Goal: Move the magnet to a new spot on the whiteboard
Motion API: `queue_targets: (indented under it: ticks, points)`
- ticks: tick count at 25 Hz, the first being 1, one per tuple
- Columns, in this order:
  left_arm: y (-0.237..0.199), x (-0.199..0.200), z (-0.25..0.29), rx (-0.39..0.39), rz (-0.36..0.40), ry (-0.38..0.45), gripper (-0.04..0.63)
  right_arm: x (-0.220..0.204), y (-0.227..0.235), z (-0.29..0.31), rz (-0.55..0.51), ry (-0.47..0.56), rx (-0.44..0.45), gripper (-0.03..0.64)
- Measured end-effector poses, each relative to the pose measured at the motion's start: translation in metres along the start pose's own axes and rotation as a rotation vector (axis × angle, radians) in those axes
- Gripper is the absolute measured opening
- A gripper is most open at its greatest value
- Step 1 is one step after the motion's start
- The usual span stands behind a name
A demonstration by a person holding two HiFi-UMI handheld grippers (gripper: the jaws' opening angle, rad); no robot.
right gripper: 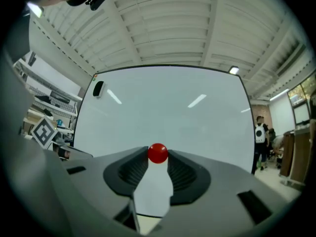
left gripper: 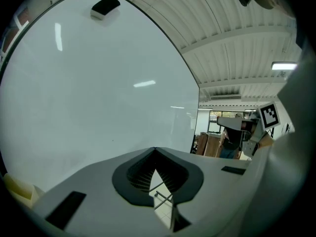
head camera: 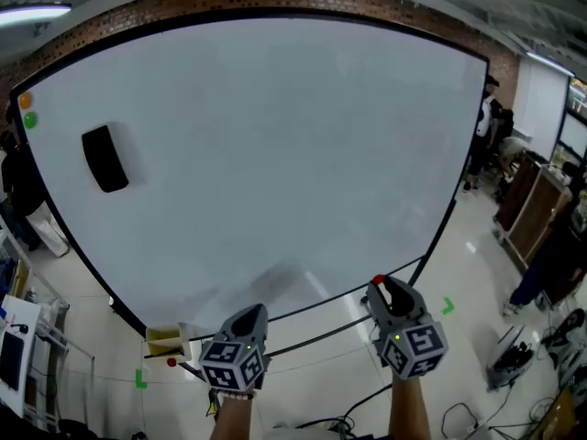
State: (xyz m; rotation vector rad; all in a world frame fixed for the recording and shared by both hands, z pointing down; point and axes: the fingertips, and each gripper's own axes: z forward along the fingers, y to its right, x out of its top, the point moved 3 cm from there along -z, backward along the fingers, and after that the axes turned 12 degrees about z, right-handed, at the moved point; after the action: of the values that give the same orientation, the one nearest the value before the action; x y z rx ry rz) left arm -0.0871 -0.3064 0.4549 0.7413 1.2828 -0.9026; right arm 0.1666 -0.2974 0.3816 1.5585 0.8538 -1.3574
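A round red magnet [right gripper: 157,153] sits pinched between the tips of my right gripper [right gripper: 157,157], which is shut on it. In the head view the right gripper [head camera: 380,285] is low at the right, just off the whiteboard's [head camera: 275,154] lower edge, with the magnet [head camera: 378,280] a red speck at its tip. My left gripper [head camera: 251,313] is beside it to the left, also below the board. In the left gripper view its jaws meet at the tips [left gripper: 155,150] with nothing between them. The board fills the view ahead of both grippers.
A black eraser [head camera: 105,159] clings to the board's upper left, with an orange magnet [head camera: 25,101] and a green magnet [head camera: 30,119] near the corner. A yellowish box [head camera: 166,340] and a small red dot [head camera: 171,362] lie by the board's lower left. A person [right gripper: 260,135] stands off to the right.
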Motion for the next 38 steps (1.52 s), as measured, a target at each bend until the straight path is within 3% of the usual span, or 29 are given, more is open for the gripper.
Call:
queue_targets:
  ticks: [11, 38]
  points:
    - [0.024, 0.000, 0.005, -0.056, 0.011, -0.006, -0.012, -0.084, 0.031, -0.053, 0.169, -0.128, -0.099, 0.133]
    - [0.034, -0.006, -0.012, -0.041, 0.017, 0.017, -0.011, -0.077, 0.021, -0.069, 0.122, -0.122, -0.084, 0.133]
